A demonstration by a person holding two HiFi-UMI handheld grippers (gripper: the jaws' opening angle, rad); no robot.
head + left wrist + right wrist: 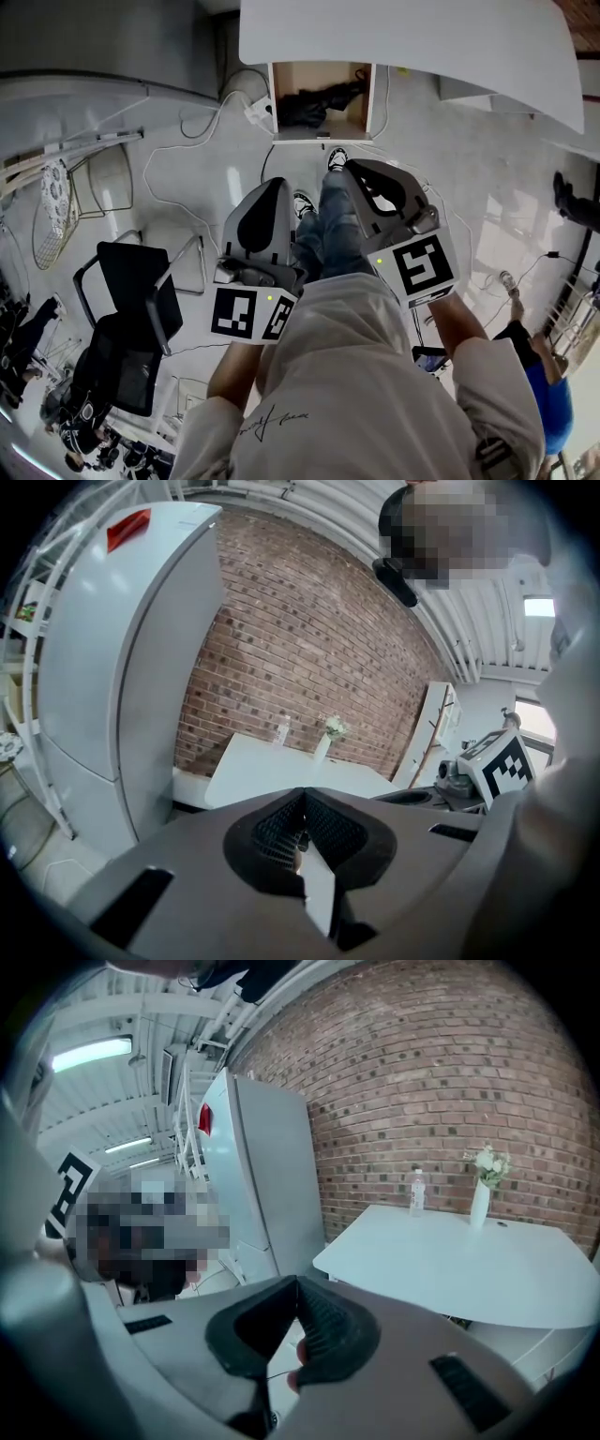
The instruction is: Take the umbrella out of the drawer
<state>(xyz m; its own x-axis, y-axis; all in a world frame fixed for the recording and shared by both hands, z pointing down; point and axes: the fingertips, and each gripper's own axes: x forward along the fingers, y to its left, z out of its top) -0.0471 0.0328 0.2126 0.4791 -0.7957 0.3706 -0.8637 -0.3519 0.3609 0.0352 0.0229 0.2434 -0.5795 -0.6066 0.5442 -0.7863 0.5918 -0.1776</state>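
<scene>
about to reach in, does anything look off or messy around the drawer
Nothing looks spilled or broken. The drawer stands open with the black umbrella lying slantwise inside, loosely bunched rather than neatly rolled. White cables trail in loose loops across the floor left of it, by a power strip.

Far end of drawer (319, 137) under table (403, 37); outline of dark umbrella (314, 101) unclear
</scene>
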